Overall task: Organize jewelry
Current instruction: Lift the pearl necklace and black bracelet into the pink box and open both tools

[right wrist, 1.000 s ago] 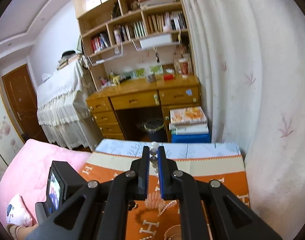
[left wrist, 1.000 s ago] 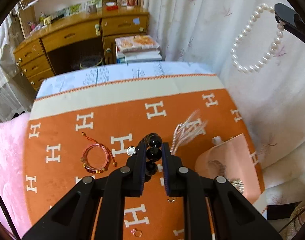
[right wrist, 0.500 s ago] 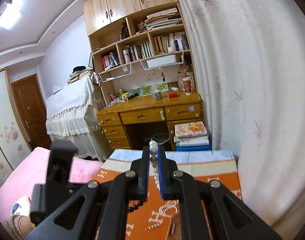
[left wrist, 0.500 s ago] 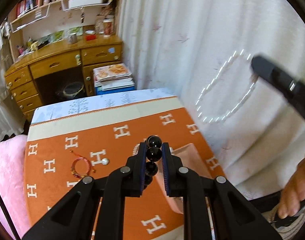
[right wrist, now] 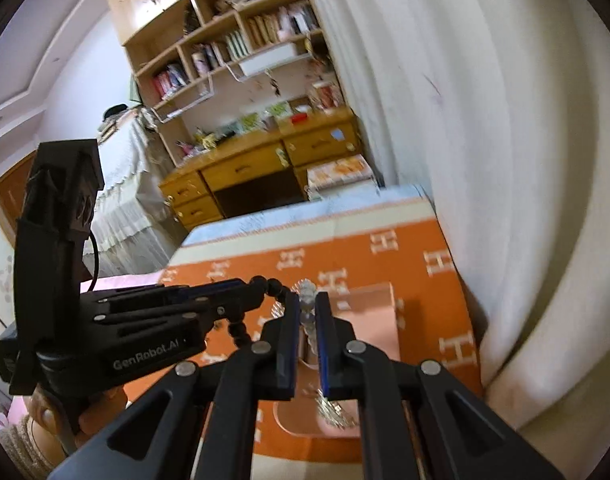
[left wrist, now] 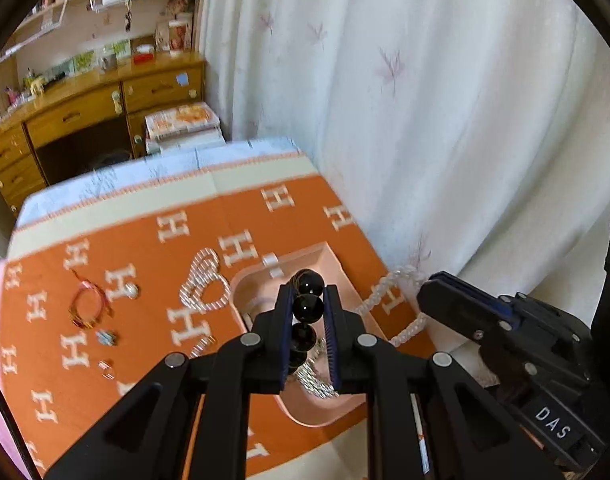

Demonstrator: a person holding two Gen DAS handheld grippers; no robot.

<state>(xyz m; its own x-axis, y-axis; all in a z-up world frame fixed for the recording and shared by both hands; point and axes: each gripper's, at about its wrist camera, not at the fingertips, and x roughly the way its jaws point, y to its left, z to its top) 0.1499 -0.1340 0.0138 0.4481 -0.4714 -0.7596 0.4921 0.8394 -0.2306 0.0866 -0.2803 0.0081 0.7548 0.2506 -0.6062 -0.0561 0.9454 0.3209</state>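
My left gripper [left wrist: 308,292] is shut on a strand of black beads [left wrist: 307,306] and hangs over the pink tray [left wrist: 329,254] on the orange cloth. Silver pieces [left wrist: 317,380] lie in the tray under the fingers. In the right wrist view my right gripper [right wrist: 307,298] is shut on a white pearl strand [right wrist: 307,316], also above the pink tray [right wrist: 381,320]. From the left wrist view the pearl strand [left wrist: 401,280] loops down beside the tray's right edge from the right gripper [left wrist: 429,292]. The left gripper [right wrist: 257,286] and its black beads [right wrist: 239,330] show left of the right fingers.
On the orange cloth [left wrist: 153,264] left of the tray lie a silver beaded necklace [left wrist: 203,284], a red cord bracelet [left wrist: 87,306], a small stud [left wrist: 131,290] and other small pieces. A white curtain [left wrist: 425,120] hangs close on the right. A wooden desk [left wrist: 105,108] stands beyond.
Both grippers have swung over the pink tray. The right gripper has come down from beside the curtain with the pearl strand. The left gripper has moved right with the black beads.
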